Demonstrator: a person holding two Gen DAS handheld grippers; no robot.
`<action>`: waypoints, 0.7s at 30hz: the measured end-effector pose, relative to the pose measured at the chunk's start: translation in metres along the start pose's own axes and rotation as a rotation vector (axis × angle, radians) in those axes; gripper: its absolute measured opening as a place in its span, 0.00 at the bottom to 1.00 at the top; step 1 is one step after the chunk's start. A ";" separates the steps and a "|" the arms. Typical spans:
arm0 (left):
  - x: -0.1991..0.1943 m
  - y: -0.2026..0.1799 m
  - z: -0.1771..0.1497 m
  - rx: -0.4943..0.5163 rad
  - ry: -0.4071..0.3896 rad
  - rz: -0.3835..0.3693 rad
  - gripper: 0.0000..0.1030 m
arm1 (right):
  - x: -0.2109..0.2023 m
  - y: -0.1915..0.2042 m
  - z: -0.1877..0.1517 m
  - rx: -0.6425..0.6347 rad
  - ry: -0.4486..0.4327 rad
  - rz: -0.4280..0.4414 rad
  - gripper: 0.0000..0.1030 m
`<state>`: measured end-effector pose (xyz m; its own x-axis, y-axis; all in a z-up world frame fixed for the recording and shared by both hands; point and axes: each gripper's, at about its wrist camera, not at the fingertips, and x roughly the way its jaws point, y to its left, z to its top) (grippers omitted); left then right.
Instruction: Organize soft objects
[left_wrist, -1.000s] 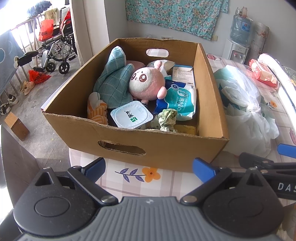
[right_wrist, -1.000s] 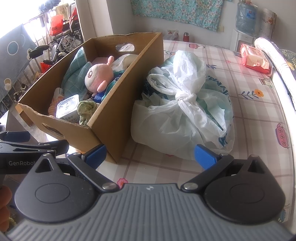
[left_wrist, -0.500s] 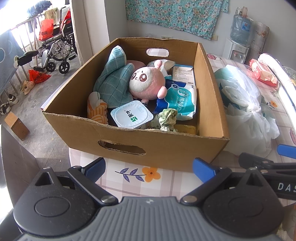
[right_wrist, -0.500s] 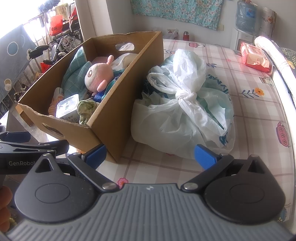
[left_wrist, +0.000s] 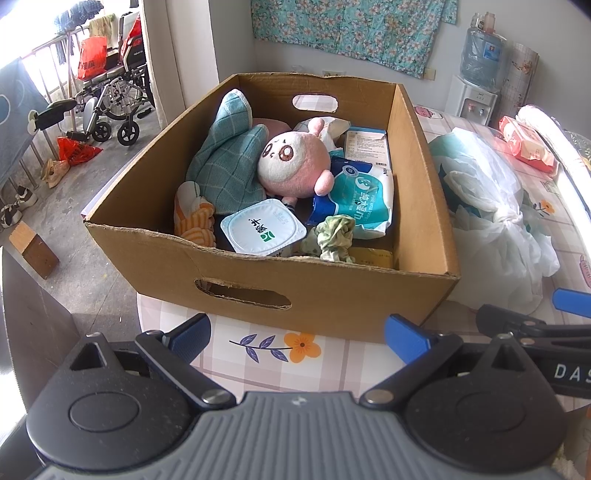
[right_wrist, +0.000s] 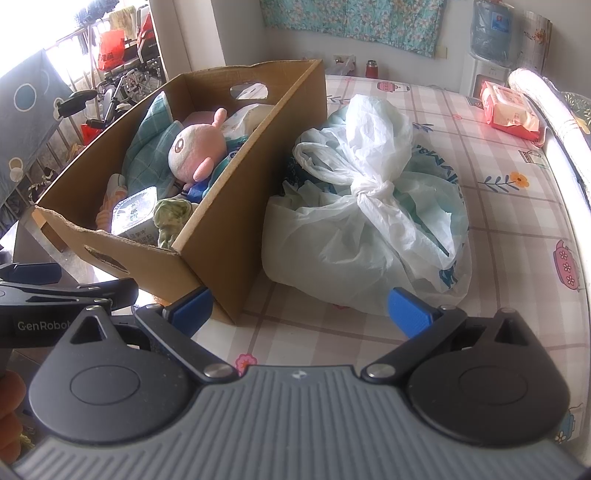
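Note:
A cardboard box (left_wrist: 332, 291) stands on the checked tablecloth, also in the right wrist view (right_wrist: 229, 236). In it lie a pink plush toy (left_wrist: 295, 166), a teal checked cloth (left_wrist: 225, 162), an orange striped sock (left_wrist: 195, 221), a green crumpled cloth (left_wrist: 332, 236), a white tub (left_wrist: 264, 230) and a tissue pack (left_wrist: 362, 199). A knotted white plastic bag (right_wrist: 369, 206) lies right of the box. My left gripper (left_wrist: 299, 338) is open and empty in front of the box. My right gripper (right_wrist: 299, 306) is open and empty before the bag.
A red wipes pack (right_wrist: 509, 110) and a rolled mat (right_wrist: 543, 99) lie at the table's far right. A water dispenser (left_wrist: 476, 74) stands behind. Left of the table the floor drops away, with a wheelchair (left_wrist: 110, 96) and a wooden block (left_wrist: 33, 249).

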<state>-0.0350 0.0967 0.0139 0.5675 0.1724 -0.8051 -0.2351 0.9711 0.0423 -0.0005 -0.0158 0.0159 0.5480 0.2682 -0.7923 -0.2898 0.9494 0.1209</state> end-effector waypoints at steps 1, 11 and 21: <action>0.000 0.000 -0.001 0.001 0.000 0.000 0.98 | 0.000 0.000 0.000 0.000 0.000 0.000 0.99; 0.000 0.000 0.000 0.001 0.000 0.000 0.98 | 0.001 0.000 0.000 0.002 0.001 0.001 0.99; 0.002 0.001 -0.001 0.000 0.001 0.001 0.98 | 0.001 0.000 0.001 0.004 0.005 0.005 0.99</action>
<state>-0.0350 0.0981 0.0123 0.5667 0.1730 -0.8056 -0.2354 0.9710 0.0429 0.0010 -0.0148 0.0155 0.5427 0.2717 -0.7948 -0.2889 0.9489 0.1271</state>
